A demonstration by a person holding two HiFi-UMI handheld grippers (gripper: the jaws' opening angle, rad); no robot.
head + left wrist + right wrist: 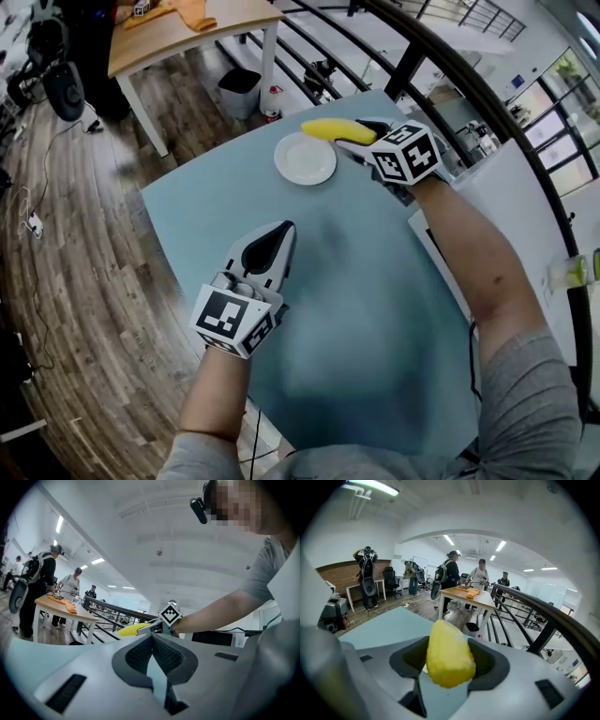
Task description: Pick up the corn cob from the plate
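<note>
Head view: left gripper (274,246) hangs over the table (375,281), jaws pressed together on nothing; I leave it parked. Plate (298,161) is bare. Corn cob (323,129) sits just past its far rim, clamped near one end in the right gripper (361,134). Long overhang, so I'd squeeze evenly and avoid wrist roll; it may pivot.
</note>
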